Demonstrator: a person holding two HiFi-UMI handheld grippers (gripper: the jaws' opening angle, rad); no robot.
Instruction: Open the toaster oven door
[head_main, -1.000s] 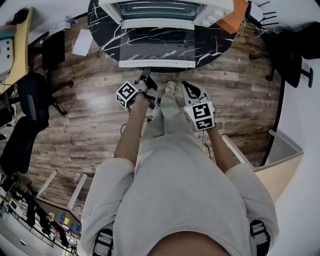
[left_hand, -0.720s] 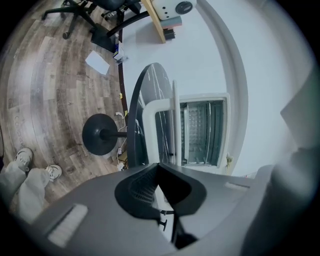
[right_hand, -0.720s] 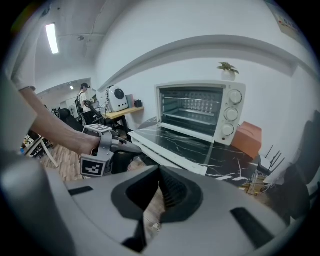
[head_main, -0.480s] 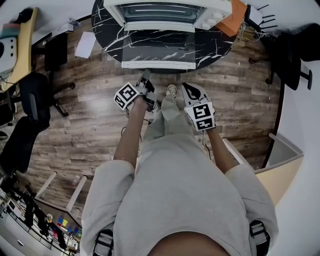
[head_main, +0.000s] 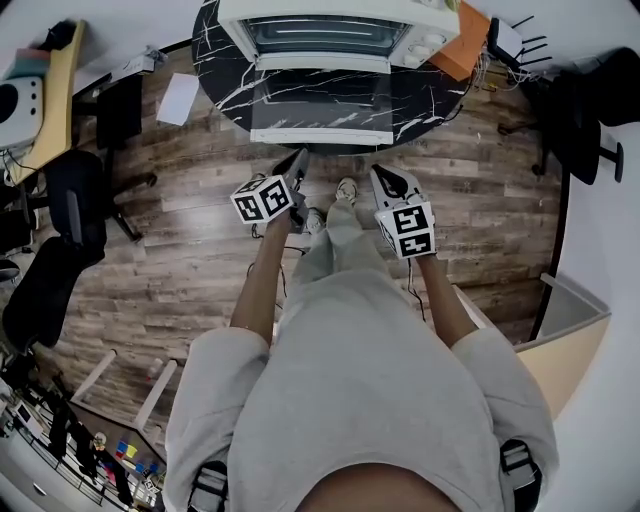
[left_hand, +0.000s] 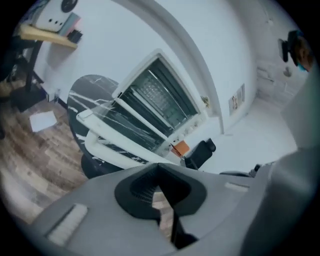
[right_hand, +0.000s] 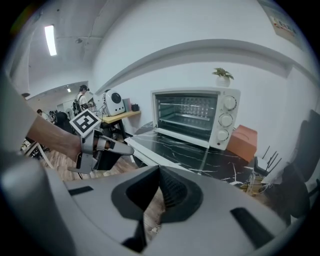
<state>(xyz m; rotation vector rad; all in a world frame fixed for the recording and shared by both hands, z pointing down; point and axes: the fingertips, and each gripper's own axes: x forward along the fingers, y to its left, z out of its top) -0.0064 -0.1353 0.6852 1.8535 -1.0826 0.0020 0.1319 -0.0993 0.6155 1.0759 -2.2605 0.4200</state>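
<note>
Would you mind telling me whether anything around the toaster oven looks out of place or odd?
Only one thing: a white sheet of paper lies loose on the wood floor, left of the table in the head view, as if dropped. The toaster oven sits square, its door folded down flat, with no visible damage.

Surface and finish notes, head and gripper views
Toaster oven (right_hand: 195, 117) casing: white, smooth, semi-gloss, looks like painted metal; door (head_main: 320, 100): clear glossy glass in a white frame. Table (head_main: 225, 70) top: black marble-look with white veins, polished and reflective. Floor (head_main: 180, 250): brown wood-grain planks, low sheen. Left gripper (left_hand: 159, 166) and right gripper (right_hand: 160, 167) shells: grey plastic, smooth, matt; pads (right_hand: 172, 192): black, ribbed, rubber-like. Marker cubes (head_main: 262, 198): matt black-and-white print. Person's clothing (head_main: 360, 380): pale grey cloth, matt. Sheet (head_main: 178, 97) on the floor: white, looks like paper
</note>
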